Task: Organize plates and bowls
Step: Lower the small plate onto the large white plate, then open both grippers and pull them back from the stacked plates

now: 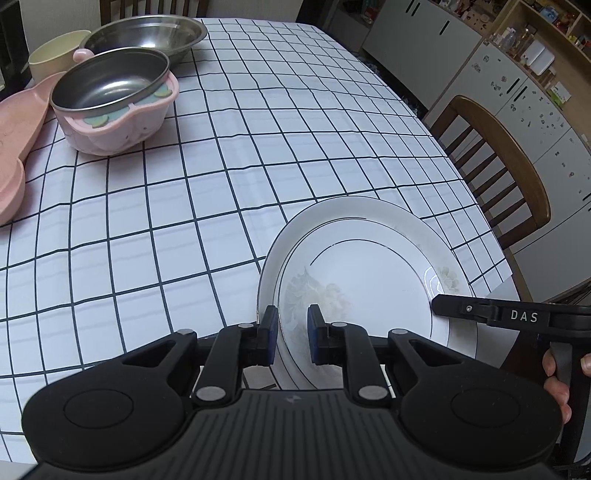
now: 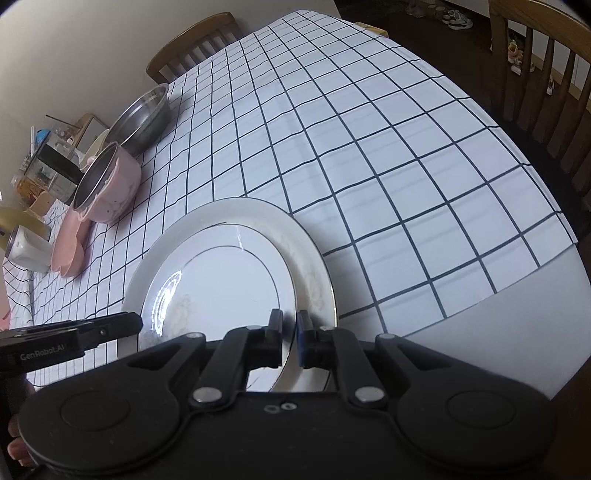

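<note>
Left gripper (image 1: 291, 334) clamped on the near left rim of two stacked white porcelain plates with thin dark ring lines (image 1: 369, 280), blue pads either side of the rim. Right gripper (image 2: 289, 338) clenched on the stack's near right edge (image 2: 314, 280). Plates lifted, tilted above the near right corner of the white tablecloth with black grid lines (image 1: 207, 192). Far left: steel bowl nested in a pink plastic holder (image 1: 114, 99), wide steel basin (image 1: 147, 35) behind, cream cup (image 1: 55, 53) beside, flat pink tray (image 1: 18, 122) alongside. Wooden chair (image 1: 513, 173) at the right.
</note>
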Demonstrator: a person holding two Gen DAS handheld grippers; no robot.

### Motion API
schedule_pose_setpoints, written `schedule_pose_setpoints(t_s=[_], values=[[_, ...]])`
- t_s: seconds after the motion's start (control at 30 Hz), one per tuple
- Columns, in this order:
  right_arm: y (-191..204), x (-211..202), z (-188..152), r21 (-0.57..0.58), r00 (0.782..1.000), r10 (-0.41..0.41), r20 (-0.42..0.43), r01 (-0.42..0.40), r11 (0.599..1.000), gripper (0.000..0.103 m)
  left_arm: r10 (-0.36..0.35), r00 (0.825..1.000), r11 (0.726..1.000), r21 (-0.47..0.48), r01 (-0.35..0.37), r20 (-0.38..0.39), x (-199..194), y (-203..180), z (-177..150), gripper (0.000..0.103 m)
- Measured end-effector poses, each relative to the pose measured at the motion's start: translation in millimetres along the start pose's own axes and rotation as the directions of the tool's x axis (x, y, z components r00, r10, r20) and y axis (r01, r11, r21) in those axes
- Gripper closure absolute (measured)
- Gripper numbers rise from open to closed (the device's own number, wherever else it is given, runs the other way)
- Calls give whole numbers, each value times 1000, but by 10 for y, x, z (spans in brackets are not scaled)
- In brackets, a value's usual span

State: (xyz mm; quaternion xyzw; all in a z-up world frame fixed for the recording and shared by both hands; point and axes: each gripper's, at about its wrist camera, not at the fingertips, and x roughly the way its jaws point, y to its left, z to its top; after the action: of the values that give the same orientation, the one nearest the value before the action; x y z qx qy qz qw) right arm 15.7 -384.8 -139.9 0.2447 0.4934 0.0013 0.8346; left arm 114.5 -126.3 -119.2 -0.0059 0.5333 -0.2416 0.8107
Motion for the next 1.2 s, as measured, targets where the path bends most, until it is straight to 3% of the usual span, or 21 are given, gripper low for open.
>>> schedule_pose_setpoints(t_s=[0.37,0.7,0.8,0.93,1.07,1.2], values=[[229,-214,-21,-82,998,-54,42,57,995,75,8,998,999,41,-10,58,-279,13,1,87],[732,-597,-53,-206,989,-28,142,57,977,65,12,988,996,90,-26,154,-651,-5,-3,85],[876,-689,-67,-231,986,-11,168,50,972,55,7,983,995,95,-25,183,-761,6,5,81],[1070,-793,-70,-266,982,15,190,36,963,46,17,973,995,97,-40,231,-918,18,9,70],[1255,-866,-53,-299,977,38,210,27,954,33,18,958,995,85,-44,287,-1090,55,6,43],[1455,-941,-27,-343,970,61,235,24,939,21,26,945,997,67,-50,325,-1228,118,24,36]])
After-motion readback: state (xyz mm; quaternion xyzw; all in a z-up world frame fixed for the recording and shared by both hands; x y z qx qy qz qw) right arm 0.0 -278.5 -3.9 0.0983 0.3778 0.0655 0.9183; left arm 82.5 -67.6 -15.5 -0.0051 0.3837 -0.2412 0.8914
